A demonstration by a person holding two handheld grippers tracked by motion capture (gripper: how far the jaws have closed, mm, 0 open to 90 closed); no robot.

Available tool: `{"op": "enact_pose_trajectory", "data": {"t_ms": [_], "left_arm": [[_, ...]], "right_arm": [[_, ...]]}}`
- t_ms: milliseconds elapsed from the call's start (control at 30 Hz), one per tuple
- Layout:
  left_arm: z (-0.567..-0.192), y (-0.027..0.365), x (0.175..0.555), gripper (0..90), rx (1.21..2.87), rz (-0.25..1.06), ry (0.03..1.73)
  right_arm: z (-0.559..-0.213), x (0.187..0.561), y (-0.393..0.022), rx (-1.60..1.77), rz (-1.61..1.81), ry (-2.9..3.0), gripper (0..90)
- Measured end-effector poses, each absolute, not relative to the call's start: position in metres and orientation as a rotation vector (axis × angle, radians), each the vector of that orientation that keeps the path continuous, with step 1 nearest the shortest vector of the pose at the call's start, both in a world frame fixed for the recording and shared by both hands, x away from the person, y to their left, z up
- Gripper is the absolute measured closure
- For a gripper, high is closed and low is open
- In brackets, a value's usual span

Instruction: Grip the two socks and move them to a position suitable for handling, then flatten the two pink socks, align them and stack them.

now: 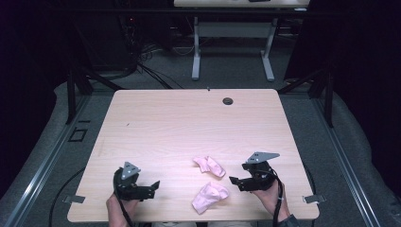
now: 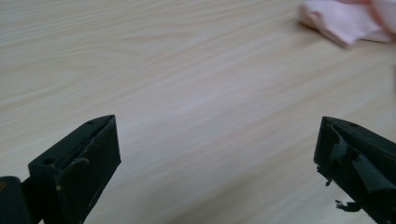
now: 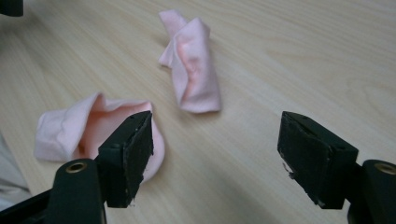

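Here, left claw [image 1: 152, 186] and right claw [image 1: 236, 181], both jaws apart and empty, flank two crumpled pink cloths [image 1: 209, 165] [image 1: 209, 196] on the surface [image 1: 179, 123].

place: lab | cues: black-curtained bay, floor cables [image 1: 142, 66], bare wooden table [image 1: 189, 123]

A pale wood-grain bench [image 1: 189, 123] stands on grey carpet [image 1: 236, 71], with a small dark round grommet [image 1: 228, 100] near its far edge. Beyond the bench, a second desk on white legs [image 1: 196, 52] stands at the back. Black cables [image 1: 142, 61] trail over the carpet to the left of those legs. Metal floor rails [image 1: 42, 165] run along both sides of the bench. The surroundings are dark.
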State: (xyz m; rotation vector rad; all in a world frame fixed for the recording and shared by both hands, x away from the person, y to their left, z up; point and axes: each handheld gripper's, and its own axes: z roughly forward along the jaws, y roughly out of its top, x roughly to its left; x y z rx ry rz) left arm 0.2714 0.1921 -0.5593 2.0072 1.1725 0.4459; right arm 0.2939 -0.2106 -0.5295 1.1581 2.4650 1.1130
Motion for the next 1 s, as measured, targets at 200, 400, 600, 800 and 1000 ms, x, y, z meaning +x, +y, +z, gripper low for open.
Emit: {"op": "enact_pose_trajectory", "data": {"t_ms": [200,400,600,800,1000], "left_arm": [[-0.557,0.156,0.254,1.5,2.042,0.416,1.048],[-0.554,0.125,0.238,3.5,2.069,0.377,0.938],[-0.555,0.095,0.222,15.9,2.107,0.355,0.838],[-0.56,0.071,0.213,35.8,2.181,0.337,0.755],[-0.568,0.057,0.211,52.6,2.251,0.342,0.74]], "right_arm": [[-0.535,0.28,-0.213,1.164,1.107,2.472,26.2],[-0.54,0.272,-0.211,1.168,1.12,2.471,27.2],[-0.544,0.262,-0.203,1.144,1.147,2.486,32.1],[-0.544,0.254,-0.193,1.078,1.171,2.517,41.9],[-0.556,0.253,-0.179,1.047,1.136,2.577,52.2]]}}
